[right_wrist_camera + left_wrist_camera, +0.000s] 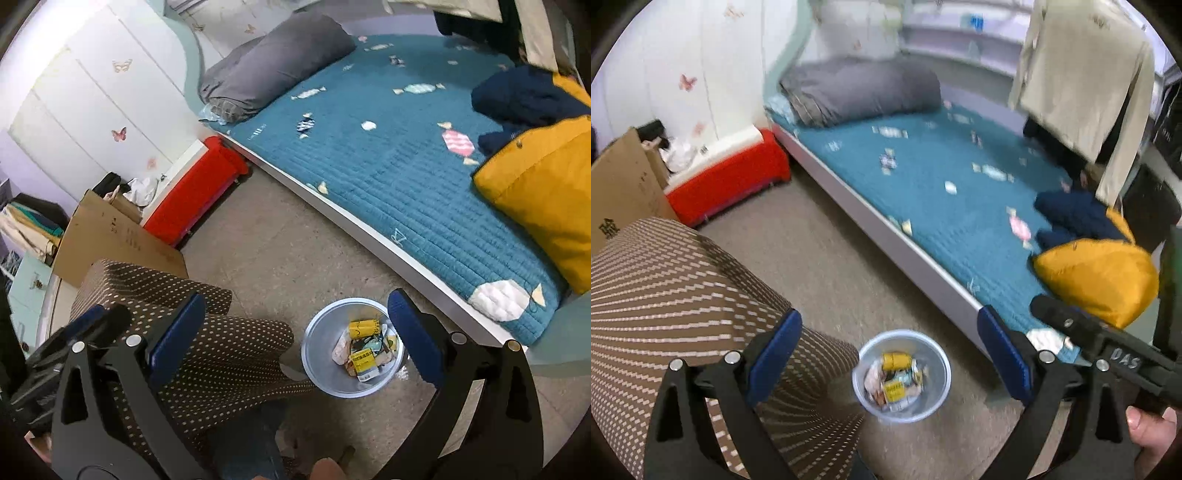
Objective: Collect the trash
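A small translucent bin stands on the grey floor beside the bed. It holds a yellow can and several crumpled wrappers. My left gripper hangs open above the bin, with nothing between its blue pads. My right gripper is also open and empty, just left of the bin's rim. The right gripper's black body shows in the left wrist view, with a hand on it.
A leg in brown dotted trousers fills the near left. The bed with a teal quilt carries a grey rolled blanket, a yellow cushion and navy clothing. A red box and a cardboard box stand by the wall.
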A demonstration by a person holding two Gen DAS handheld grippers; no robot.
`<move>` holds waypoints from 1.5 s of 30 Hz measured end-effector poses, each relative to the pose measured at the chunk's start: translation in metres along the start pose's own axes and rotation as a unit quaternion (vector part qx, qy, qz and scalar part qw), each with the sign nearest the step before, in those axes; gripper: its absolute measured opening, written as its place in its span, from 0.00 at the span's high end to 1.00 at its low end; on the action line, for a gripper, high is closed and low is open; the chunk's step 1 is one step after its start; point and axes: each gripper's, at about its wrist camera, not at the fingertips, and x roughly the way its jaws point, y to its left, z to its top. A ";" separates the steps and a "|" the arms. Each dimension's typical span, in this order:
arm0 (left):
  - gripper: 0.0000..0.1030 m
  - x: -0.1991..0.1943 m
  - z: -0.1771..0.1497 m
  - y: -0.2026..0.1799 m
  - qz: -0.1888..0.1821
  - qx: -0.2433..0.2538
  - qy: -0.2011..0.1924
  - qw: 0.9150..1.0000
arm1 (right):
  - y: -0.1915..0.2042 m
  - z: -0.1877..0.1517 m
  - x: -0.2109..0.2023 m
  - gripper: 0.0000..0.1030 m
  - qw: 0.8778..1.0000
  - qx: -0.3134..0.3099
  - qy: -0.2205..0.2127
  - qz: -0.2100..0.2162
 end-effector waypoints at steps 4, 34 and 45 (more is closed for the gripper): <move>0.09 -0.057 -0.005 0.015 0.025 -0.020 -0.071 0.997 | 0.038 -0.003 -0.030 0.06 0.999 -0.043 -0.018 0.011; 0.04 -0.364 -0.140 0.038 0.202 -0.094 -0.286 0.932 | 0.221 -0.138 -0.301 0.06 0.926 -0.263 -0.258 0.085; 0.04 -0.401 -0.157 0.038 0.221 -0.106 -0.325 0.914 | 0.230 -0.158 -0.322 0.06 0.913 -0.284 -0.280 0.090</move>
